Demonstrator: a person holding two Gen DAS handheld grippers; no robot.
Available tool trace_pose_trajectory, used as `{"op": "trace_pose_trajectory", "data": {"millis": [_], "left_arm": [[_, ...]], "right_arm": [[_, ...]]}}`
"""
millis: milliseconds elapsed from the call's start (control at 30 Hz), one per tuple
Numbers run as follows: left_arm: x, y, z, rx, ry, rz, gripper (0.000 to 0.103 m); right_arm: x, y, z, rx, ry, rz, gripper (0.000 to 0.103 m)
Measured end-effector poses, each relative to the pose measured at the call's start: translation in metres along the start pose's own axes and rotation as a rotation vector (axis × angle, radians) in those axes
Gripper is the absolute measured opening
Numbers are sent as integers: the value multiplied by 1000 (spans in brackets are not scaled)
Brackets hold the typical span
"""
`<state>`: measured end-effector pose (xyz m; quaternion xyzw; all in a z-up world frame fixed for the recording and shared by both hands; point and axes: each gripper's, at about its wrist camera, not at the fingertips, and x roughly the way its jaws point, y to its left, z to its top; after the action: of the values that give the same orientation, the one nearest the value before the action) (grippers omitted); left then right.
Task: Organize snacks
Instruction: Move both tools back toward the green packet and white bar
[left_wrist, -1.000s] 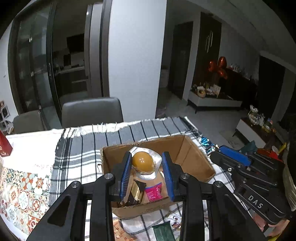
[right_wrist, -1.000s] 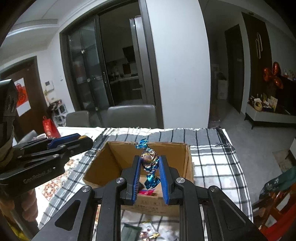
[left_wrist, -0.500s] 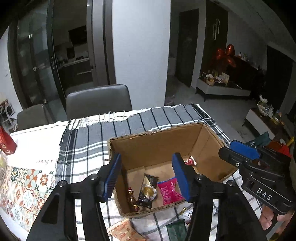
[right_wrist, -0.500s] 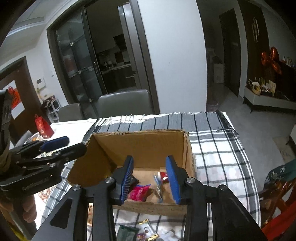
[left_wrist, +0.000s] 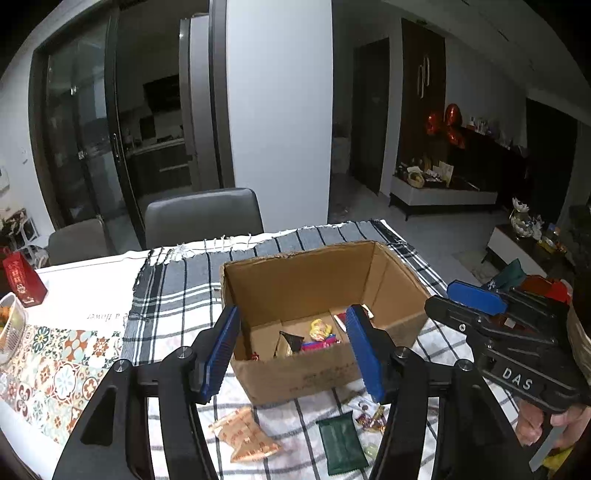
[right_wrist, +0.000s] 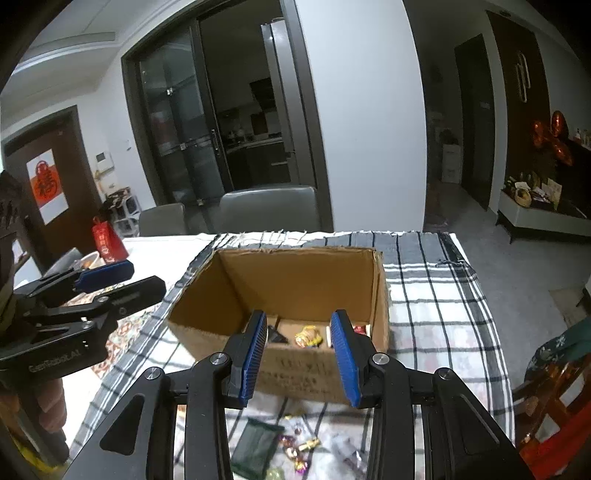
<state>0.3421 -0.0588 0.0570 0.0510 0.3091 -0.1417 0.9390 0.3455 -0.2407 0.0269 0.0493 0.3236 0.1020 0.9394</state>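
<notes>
Cardboard box (left_wrist: 325, 284): matt brown corrugated board, ragged rim. Checked tablecloth (left_wrist: 177, 295): woven cloth, fringed edge. Gripper fingers (right_wrist: 255, 347): ribbed blue pads, probably rubber, on matt black plastic. Green packet (left_wrist: 341, 446): dull film.

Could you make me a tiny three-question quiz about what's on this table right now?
1. True or false: the left gripper holds a snack.
2. The dark green packet lies: A) inside the cardboard box; B) on the checked cloth in front of the box; C) on the grey chair.
3. Fill in: the right gripper has its jaws ____.

Key: 1 false; 2 B; 3 open.
</notes>
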Motion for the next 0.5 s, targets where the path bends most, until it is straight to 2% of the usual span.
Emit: {"op": "trace_pose_trajectory", "data": {"millis": [200,500], "left_arm": [[-14,-14,-24,-14,27,-15,59],[-19,-32,-67,-31,76,-3,59]], "right_arm": [[-15,-7,-14,-15,33,17,38],[-28,-15,-48,-83,79,-10,37]]}}
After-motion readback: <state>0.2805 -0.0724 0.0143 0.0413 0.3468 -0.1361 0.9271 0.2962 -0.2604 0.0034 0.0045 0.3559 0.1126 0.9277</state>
